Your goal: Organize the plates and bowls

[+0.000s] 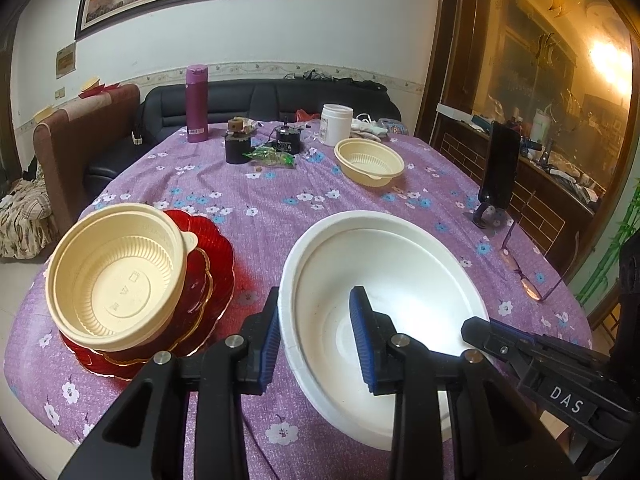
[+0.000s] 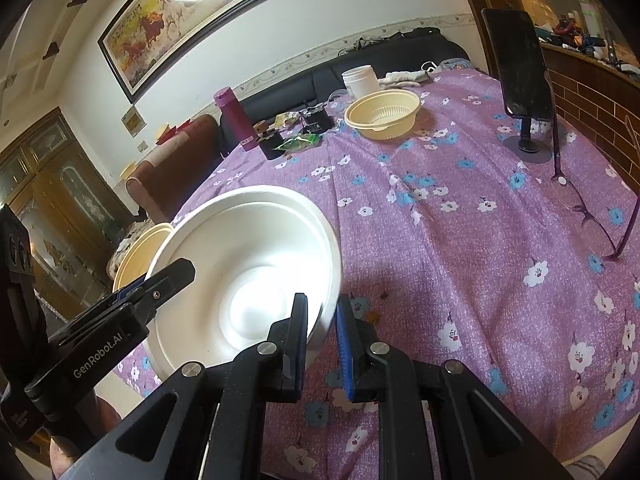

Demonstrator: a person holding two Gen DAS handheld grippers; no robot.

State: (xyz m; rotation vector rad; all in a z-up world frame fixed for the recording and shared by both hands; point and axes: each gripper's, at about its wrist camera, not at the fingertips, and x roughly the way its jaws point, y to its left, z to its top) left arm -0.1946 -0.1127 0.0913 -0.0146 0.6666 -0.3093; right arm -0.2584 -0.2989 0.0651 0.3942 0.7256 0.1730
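A large white bowl (image 1: 400, 280) is in front of both grippers, above the purple flowered tablecloth. My left gripper (image 1: 316, 336) straddles its left rim, jaws a hand-width apart, one finger inside and one outside. My right gripper (image 2: 322, 320) pinches the bowl's (image 2: 248, 248) right rim between nearly closed jaws; it also shows in the left wrist view (image 1: 500, 340). A cream plastic bowl (image 1: 116, 276) sits on red glass plates (image 1: 208, 264) at the left. A second cream bowl (image 1: 370, 160) stands farther back, also seen in the right wrist view (image 2: 382, 114).
At the table's far end stand a purple flask (image 1: 197, 104), a white jar (image 1: 337, 124), small dark jars (image 1: 238, 146) and wrappers. A phone on a stand (image 2: 520, 76) and glasses (image 2: 592, 216) lie at the right. A sofa is behind.
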